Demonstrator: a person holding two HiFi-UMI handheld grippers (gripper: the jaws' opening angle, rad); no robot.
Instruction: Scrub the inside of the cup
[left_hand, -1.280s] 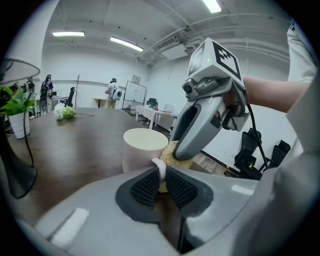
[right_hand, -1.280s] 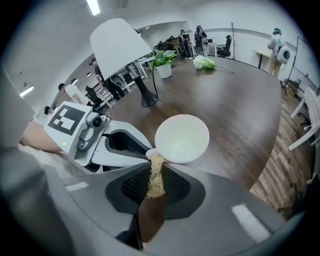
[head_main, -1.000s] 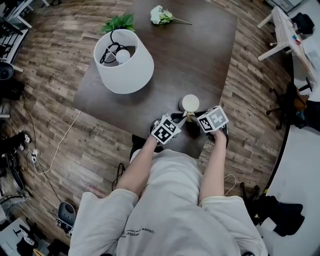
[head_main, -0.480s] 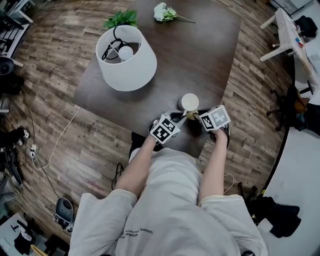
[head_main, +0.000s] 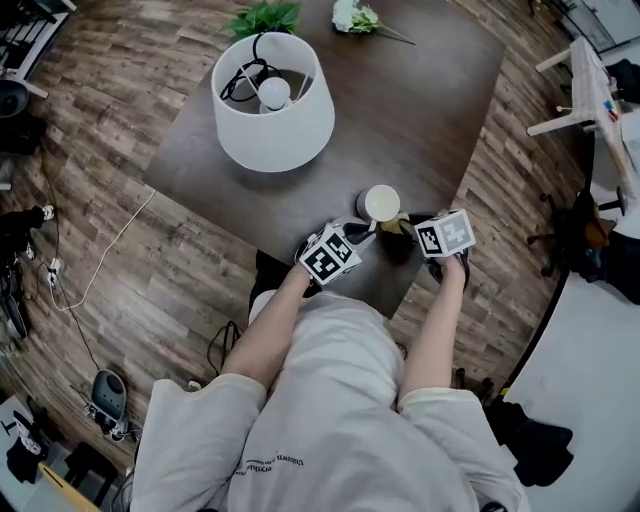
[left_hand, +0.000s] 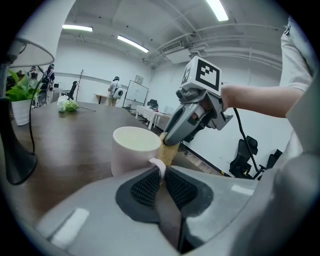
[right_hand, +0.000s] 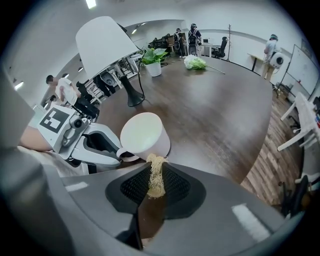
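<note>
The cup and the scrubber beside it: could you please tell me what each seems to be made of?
The cup looks like glazed ceramic: smooth, white, thick-walled. The scrubber is probably loofah or similar plant fibre: tan, stringy, matte strands.

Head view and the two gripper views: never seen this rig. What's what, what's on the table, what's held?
No robot arm: a person holds a two-jaw gripper in each hand; the marker cubes are part of them. The head view looks down from the person's head; each gripper view looks along its own jaws. On the dark table: a white cup, a white lamp, a potted plant, some flowers. The left gripper is shut on the cup's handle. The right gripper is shut on a yellowish fibrous scrubber, its tip beside the cup's rim, not inside.
</note>
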